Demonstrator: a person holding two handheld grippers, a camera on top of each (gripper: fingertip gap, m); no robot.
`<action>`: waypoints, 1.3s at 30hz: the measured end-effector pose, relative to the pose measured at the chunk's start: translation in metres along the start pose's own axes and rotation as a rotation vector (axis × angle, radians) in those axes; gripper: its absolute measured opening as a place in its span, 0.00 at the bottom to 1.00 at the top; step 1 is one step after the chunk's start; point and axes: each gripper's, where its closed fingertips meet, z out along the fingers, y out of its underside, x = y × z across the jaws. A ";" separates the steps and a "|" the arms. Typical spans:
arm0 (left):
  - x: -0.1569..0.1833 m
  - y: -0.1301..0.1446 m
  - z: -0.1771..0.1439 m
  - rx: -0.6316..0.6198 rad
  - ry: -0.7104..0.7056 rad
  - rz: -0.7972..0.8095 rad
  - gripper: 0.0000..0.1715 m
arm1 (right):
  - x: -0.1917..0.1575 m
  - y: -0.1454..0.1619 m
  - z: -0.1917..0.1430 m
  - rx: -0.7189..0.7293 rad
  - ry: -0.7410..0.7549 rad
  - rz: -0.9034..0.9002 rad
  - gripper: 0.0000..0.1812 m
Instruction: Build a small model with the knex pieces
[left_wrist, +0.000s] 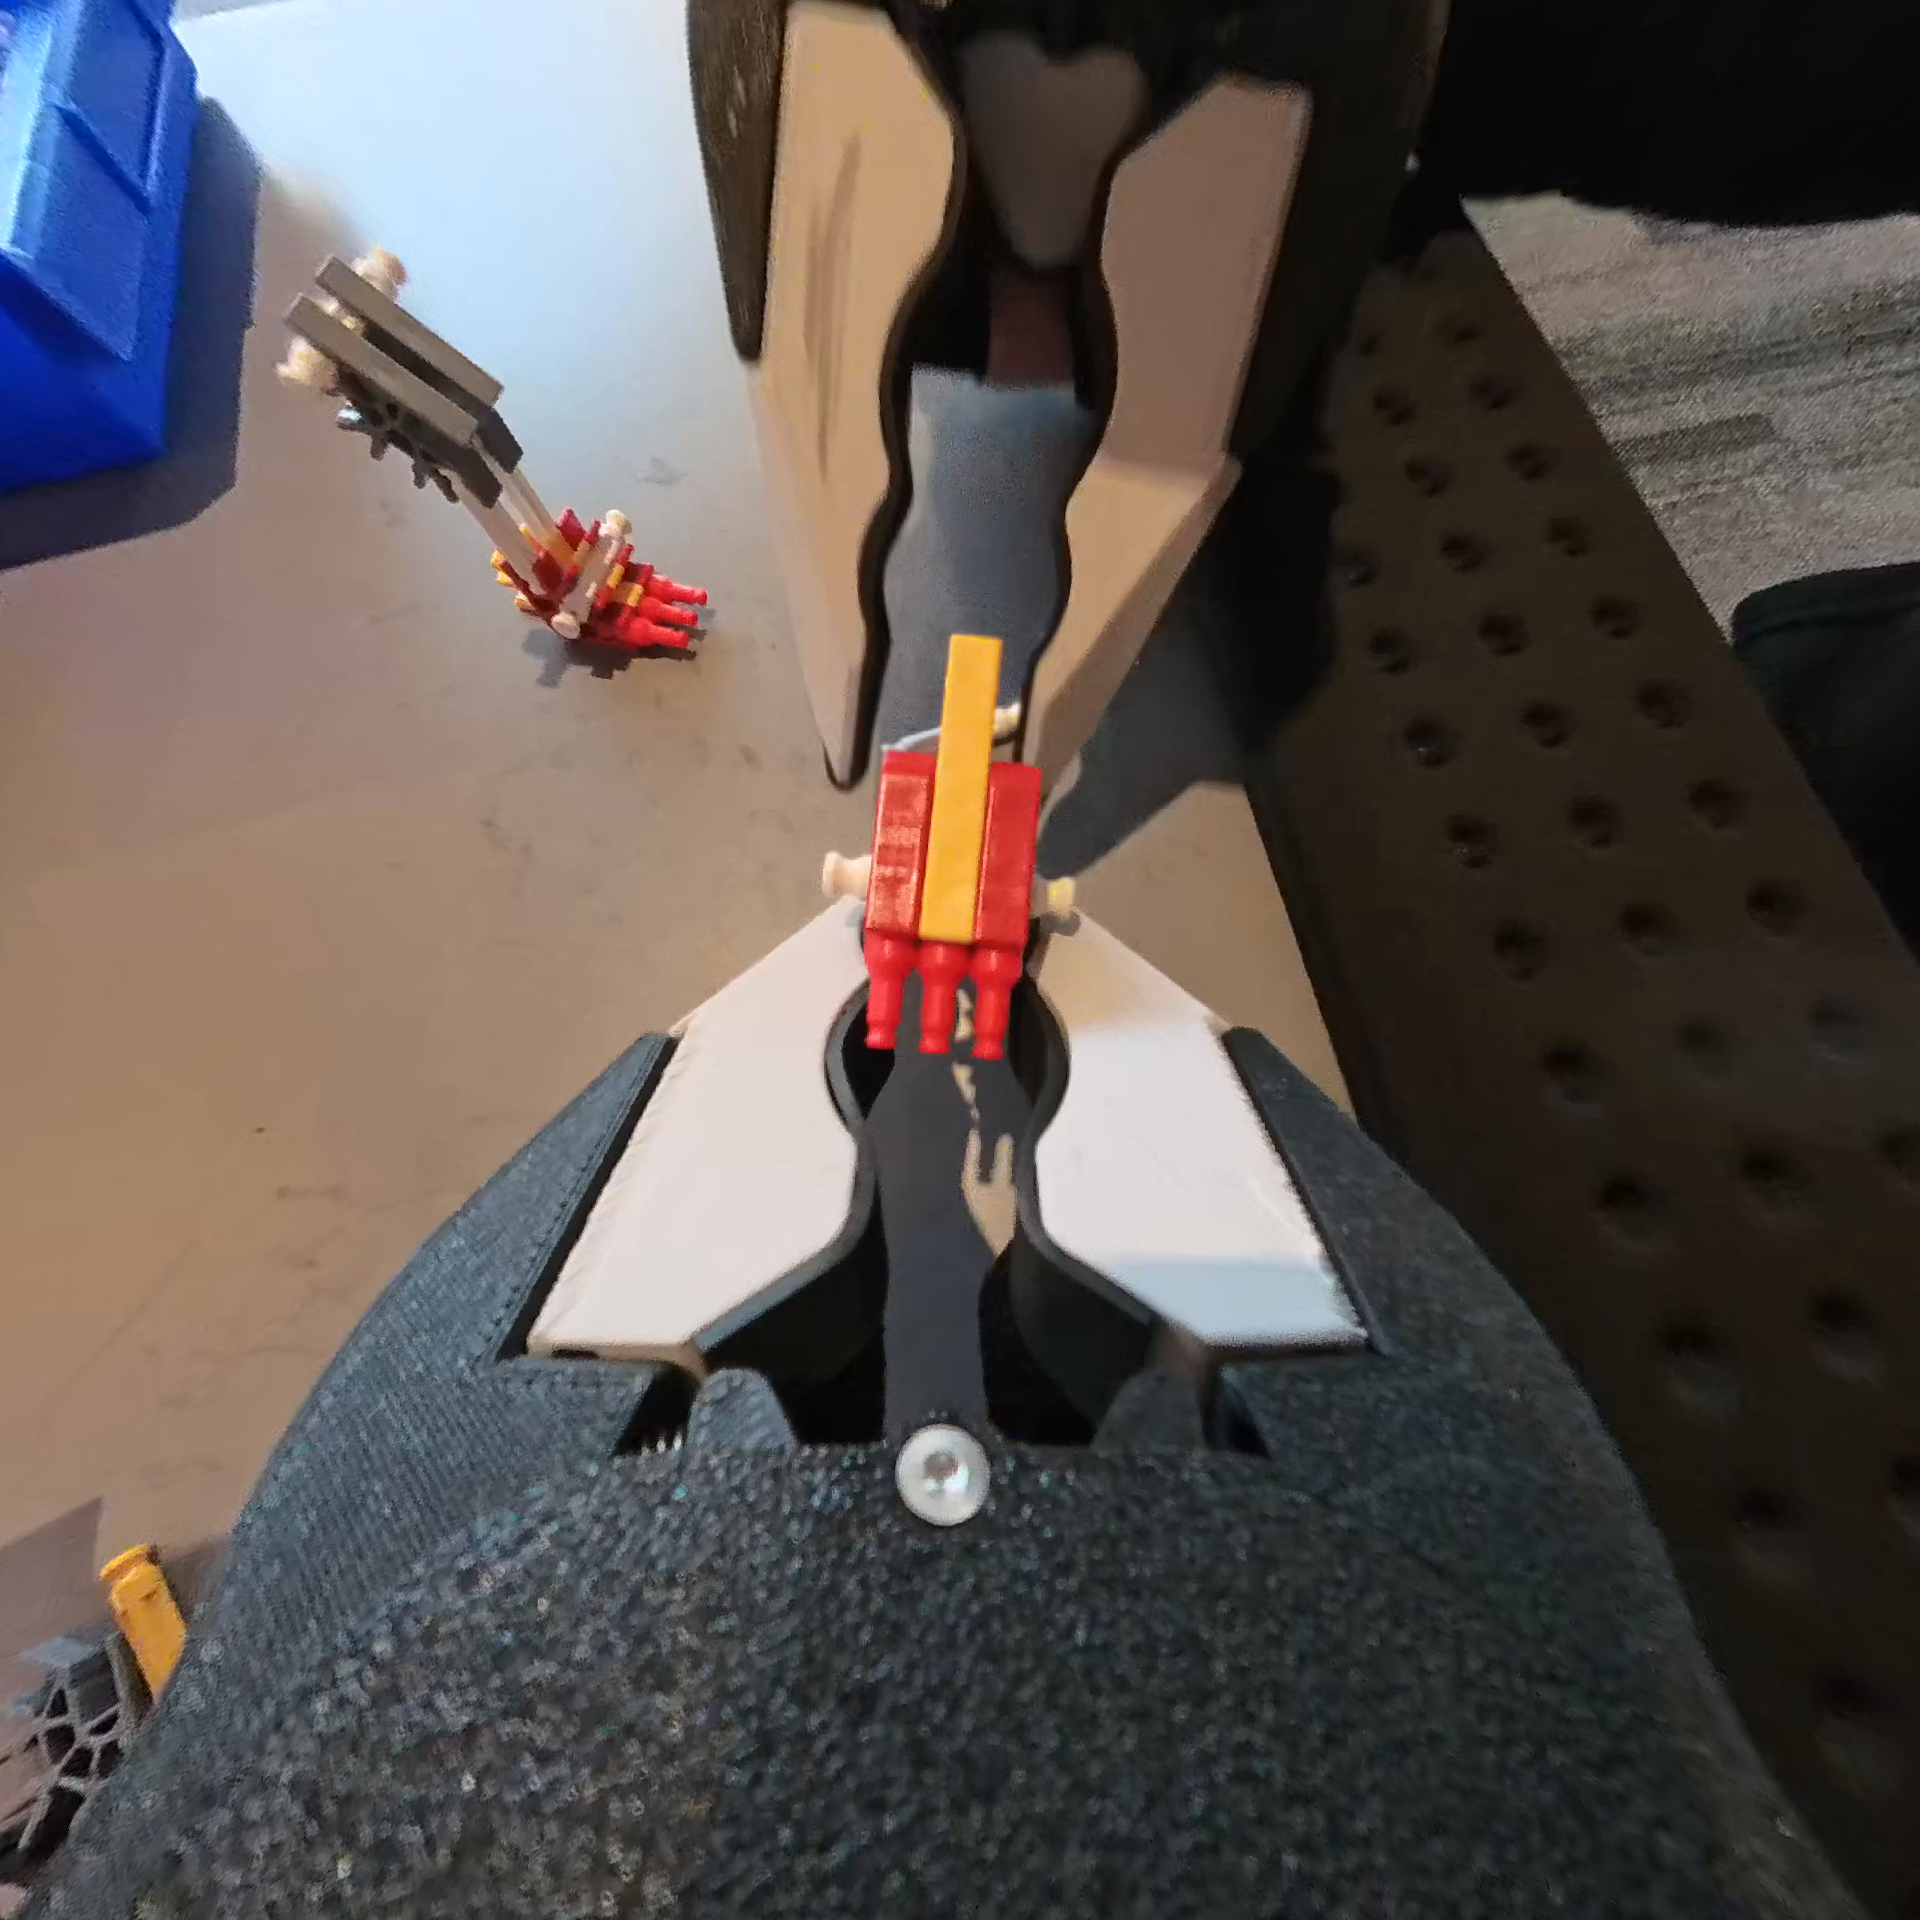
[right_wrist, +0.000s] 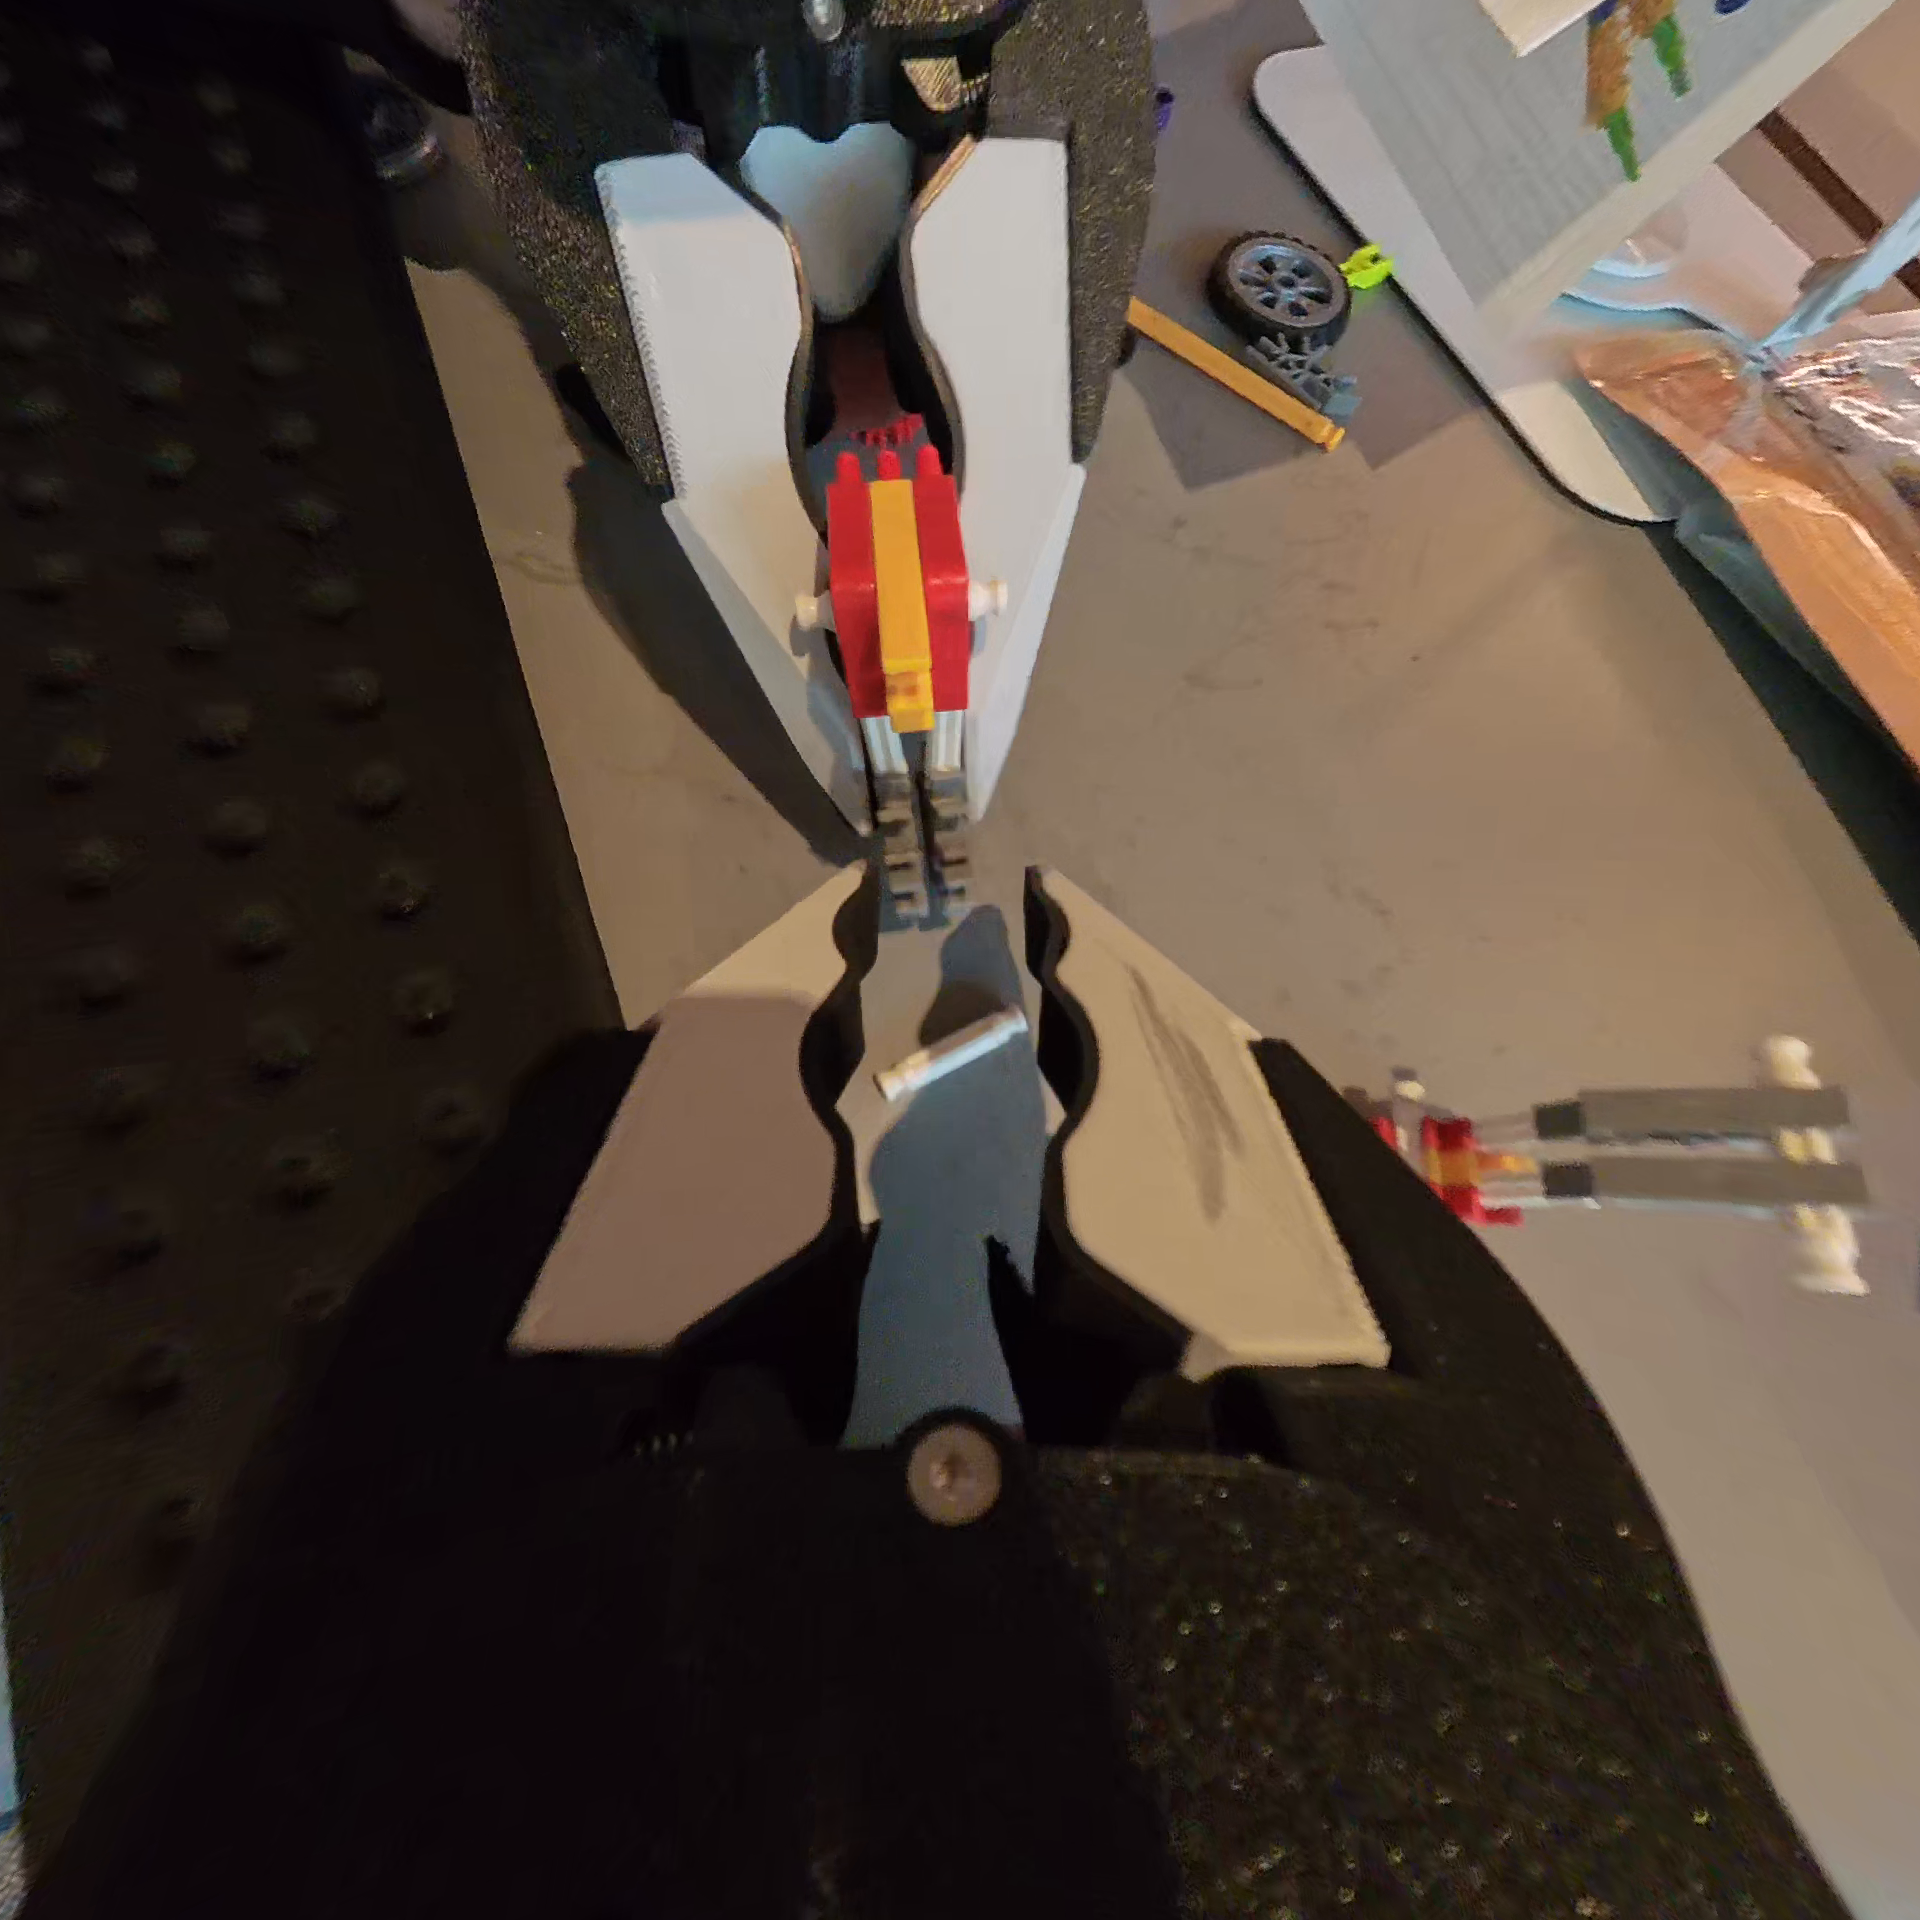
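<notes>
Gripped the red-and-yellow piece (left_wrist: 951, 862) in the left gripper (left_wrist: 951, 940), fingers narrow and pressed against its two red flanks, three red pegs pointing back into the gap. Held clear of the table (left_wrist: 312, 935). Probably taken by the blocky end for the sake of flat sides to squeeze and a free far end.

Met head-on at that far end by the right gripper (right_wrist: 948, 894), fingers moderately parted and closed on nothing. Showed, in the right wrist view, the piece's grey toothed end (right_wrist: 923, 868) just at those tips, nearer one finger; could not tell whether touching. Seemingly lined up along the piece's own length.

Lay below the piece's grey end, between the right fingers: a short white rod (right_wrist: 951, 1060), loose on the table.

Lay well apart from the piece, on the table: a second build (left_wrist: 499, 488) of grey bars and a red-and-yellow cluster, resting on its side. Stood farther off beyond that build: a blue bin (left_wrist: 83, 260).

Ran close beside the piece on the opposite side: a black dotted mat (left_wrist: 1610, 831).

Lay behind the left gripper, well apart from the piece: a spoked wheel (right_wrist: 1288, 281) and a yellow rod (right_wrist: 1226, 374), touching.

Found no brand, label or legible writing anywhere.
</notes>
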 end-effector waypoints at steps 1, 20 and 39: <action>0.002 0.001 0.001 -0.016 0.006 -0.001 0.09 | 0.002 0.002 -0.006 -0.014 0.013 -0.001 0.15; -0.002 -0.001 0.013 -0.112 0.012 0.009 0.09 | 0.004 0.034 -0.009 -0.161 0.023 -0.058 0.09; -0.005 0.000 0.011 -0.119 0.042 0.025 0.09 | -0.002 0.014 0.004 -0.088 -0.048 -0.081 0.15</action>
